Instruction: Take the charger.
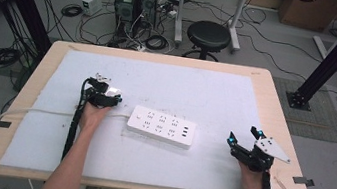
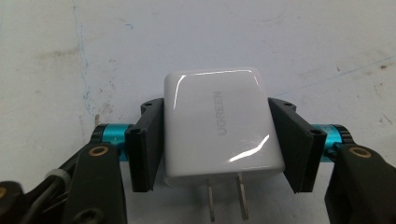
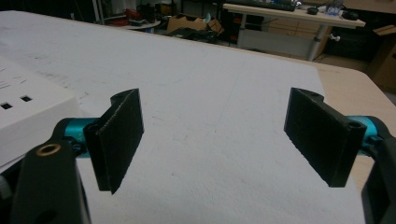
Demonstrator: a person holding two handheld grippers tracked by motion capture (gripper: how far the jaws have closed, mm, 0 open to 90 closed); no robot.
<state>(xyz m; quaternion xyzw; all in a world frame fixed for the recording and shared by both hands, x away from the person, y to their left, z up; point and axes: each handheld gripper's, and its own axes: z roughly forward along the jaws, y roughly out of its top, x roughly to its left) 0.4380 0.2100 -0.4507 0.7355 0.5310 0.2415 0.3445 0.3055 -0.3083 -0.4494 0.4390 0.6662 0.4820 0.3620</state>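
Left gripper (image 2: 217, 149) is clamped on the white UGREEN charger (image 2: 218, 125), just left of the power strip (image 1: 161, 126) (its 2 prongs face back toward the hand). Right gripper (image 3: 219, 140) sits wide open with nothing in it. My worry: those glossy sides could slip or twist once the prongs meet a socket.

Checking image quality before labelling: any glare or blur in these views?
Left gripper view: sharp, glare streaks on the glossy white charger. Right gripper view: black pads crisp, background room dim and soft. High view: evenly lit, slightly soft, power strip readable.
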